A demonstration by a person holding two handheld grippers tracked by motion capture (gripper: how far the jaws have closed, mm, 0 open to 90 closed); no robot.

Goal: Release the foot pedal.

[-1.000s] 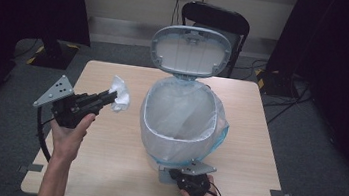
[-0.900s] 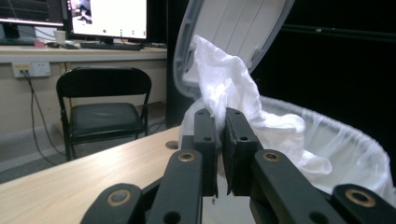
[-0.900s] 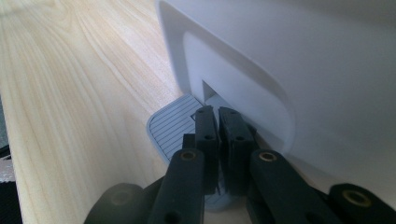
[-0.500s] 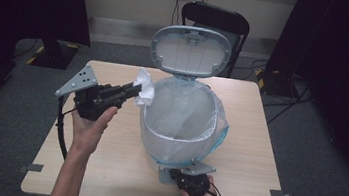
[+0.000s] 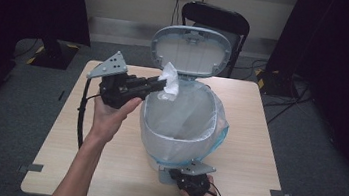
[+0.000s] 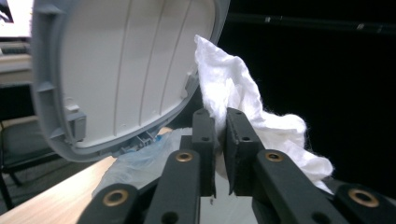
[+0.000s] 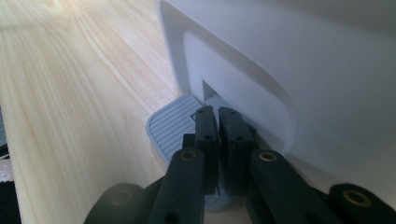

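A crumpled white tissue [image 5: 169, 80] [image 6: 233, 88] is pinched in my left gripper [image 5: 157, 82] [image 6: 219, 114], held above the left rim of the grey pedal bin [image 5: 151, 110]. The jaws have just been opening a touch, with the tissue still between the pads. The bin's lid [image 5: 191, 49] [image 6: 121, 70] stands raised, and a clear liner bag [image 5: 182, 124] lines the inside. My right gripper [image 5: 193, 178] [image 7: 217, 112] is shut with nothing between its jaws and rests on the ribbed grey pedal [image 7: 170, 128] at the bin's foot.
The bin stands mid-table on a light wooden table [image 5: 81, 142] [image 7: 70, 70]. A black chair [image 5: 217, 17] is behind the table's far edge. Dark curtains flank the room, and cables lie on the floor at the right.
My left gripper has carried the tissue right and upward, from over the table's left part to the bin's rim under the lid. The right gripper has stayed on the pedal.
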